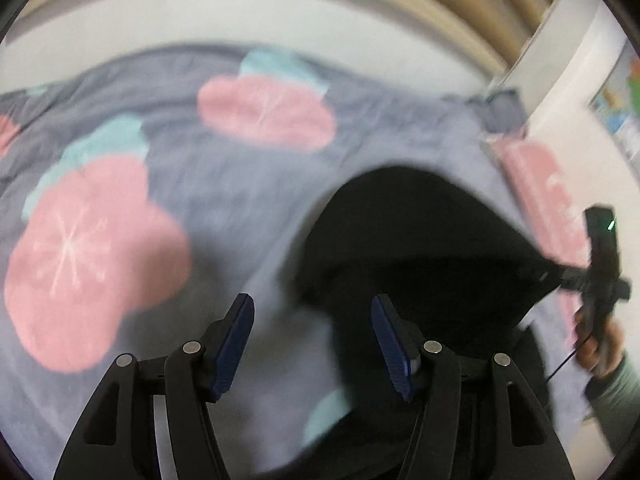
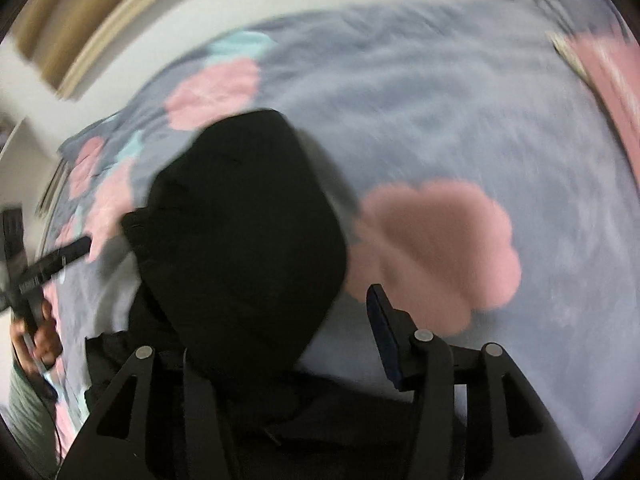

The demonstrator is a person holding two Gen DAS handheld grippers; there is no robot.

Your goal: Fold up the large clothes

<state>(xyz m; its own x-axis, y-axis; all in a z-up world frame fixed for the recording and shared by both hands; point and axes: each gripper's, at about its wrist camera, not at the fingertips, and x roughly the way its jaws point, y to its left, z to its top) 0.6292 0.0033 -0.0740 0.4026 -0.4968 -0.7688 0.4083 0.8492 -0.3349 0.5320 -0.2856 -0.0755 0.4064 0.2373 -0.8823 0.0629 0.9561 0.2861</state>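
Hovering with jaws spread and empty, the left gripper (image 1: 312, 344) sits just beside the black garment (image 1: 420, 248), which lies bunched on the flowered bed cover (image 1: 224, 184). The right gripper (image 2: 288, 344) also looks spread, though cloth hides one finger. Both views are blurred, so a hasty pinch could catch the cover or drag the garment

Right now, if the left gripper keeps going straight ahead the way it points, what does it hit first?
Probably the blanket: the open left gripper points at bare grey fabric, with the black garment just right of its line. Blur makes depth uncertain, so the garment's edge could come first.
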